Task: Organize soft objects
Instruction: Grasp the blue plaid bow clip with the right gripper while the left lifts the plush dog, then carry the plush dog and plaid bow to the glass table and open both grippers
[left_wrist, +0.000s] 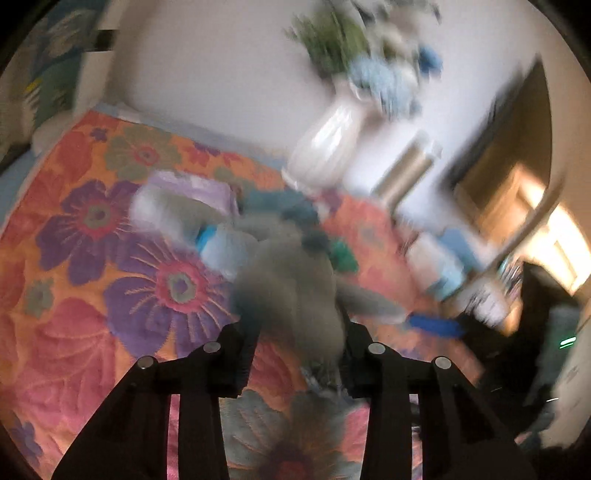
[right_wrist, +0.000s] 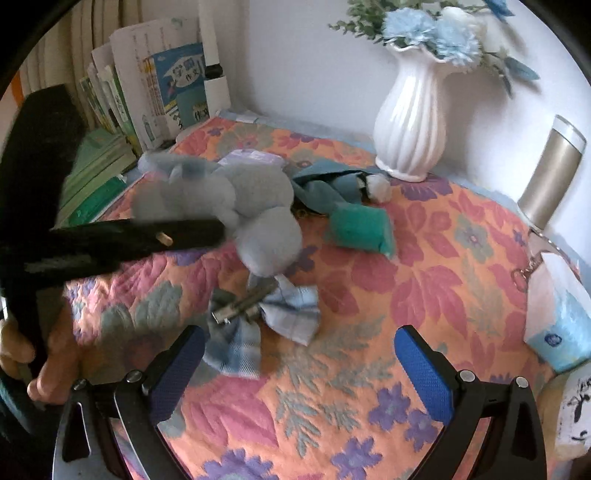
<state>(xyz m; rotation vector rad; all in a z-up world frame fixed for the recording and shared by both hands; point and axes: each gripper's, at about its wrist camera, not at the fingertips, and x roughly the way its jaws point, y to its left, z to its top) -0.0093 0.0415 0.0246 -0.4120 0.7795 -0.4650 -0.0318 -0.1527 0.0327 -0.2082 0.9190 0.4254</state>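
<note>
I was working in a home: a flowered quilt (right_wrist: 424, 258) covered the surface, a white vase (right_wrist: 410, 122) of blue flowers (right_wrist: 436, 33) stood by the wall, and schoolbooks (right_wrist: 162, 88) leaned beside a tissue pack (right_wrist: 561, 325).

You see a white fluted vase (right_wrist: 410, 122) of blue flowers (right_wrist: 436, 33) standing at the back of the tabletop, against the pale wall. To its right a gold tumbler (right_wrist: 550, 173) stands upright, and nearer you a blue-and-white tissue pack (right_wrist: 561, 325) sits at the right edge. At the back left, books (right_wrist: 162, 88) lean in a row above a stack of green ones (right_wrist: 96, 170). A floral quilted cloth (right_wrist: 424, 258) covers the surface.
</note>
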